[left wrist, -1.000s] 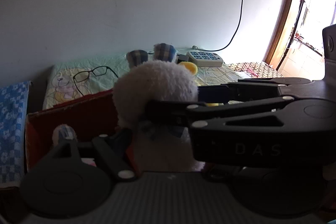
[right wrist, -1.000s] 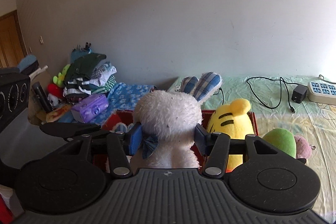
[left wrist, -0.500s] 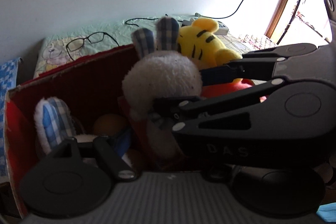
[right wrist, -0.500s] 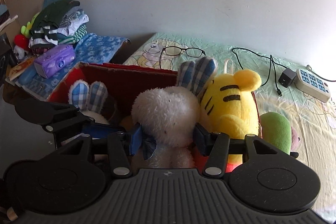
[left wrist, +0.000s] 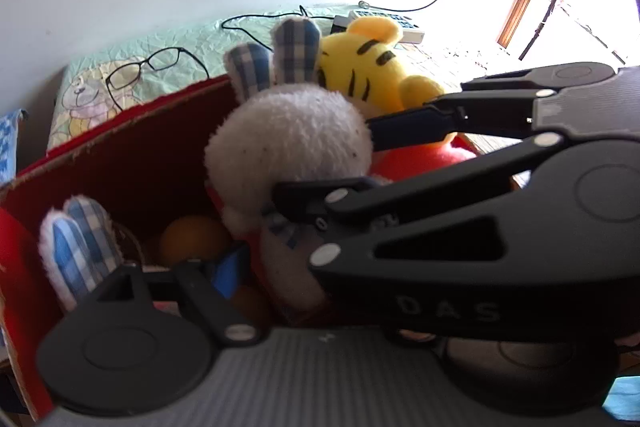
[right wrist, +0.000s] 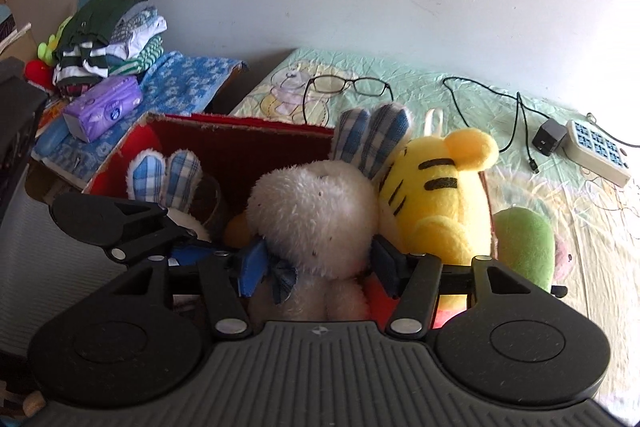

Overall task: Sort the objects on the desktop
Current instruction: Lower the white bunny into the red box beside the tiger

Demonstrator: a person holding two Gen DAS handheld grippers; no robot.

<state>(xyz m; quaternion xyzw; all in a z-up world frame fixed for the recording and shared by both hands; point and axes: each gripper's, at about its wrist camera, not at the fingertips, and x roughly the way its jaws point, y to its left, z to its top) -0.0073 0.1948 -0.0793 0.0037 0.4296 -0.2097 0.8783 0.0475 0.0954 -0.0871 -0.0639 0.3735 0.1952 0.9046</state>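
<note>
Between the blue pads of the right hand-held gripper (right wrist: 316, 265): white rabbit (right wrist: 316, 215), upright, ears up and away, set in the red box (right wrist: 240, 143) against the tiger (right wrist: 440, 203). Jaws opening; pads at its neck, contact unclear. Left hand-held gripper (left wrist: 276, 239) flanks the same rabbit from the left, jaws opening too. Right is squarer on. Release looks under way.

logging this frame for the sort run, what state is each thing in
white bunny: upright in the box, between the pads of both grippers
right gripper: jaws opening
left gripper: jaws opening
red box: open-topped, partly filled
yellow tiger: upright beside the bunny
glasses: unfolded on the sheet, outside the box
</note>
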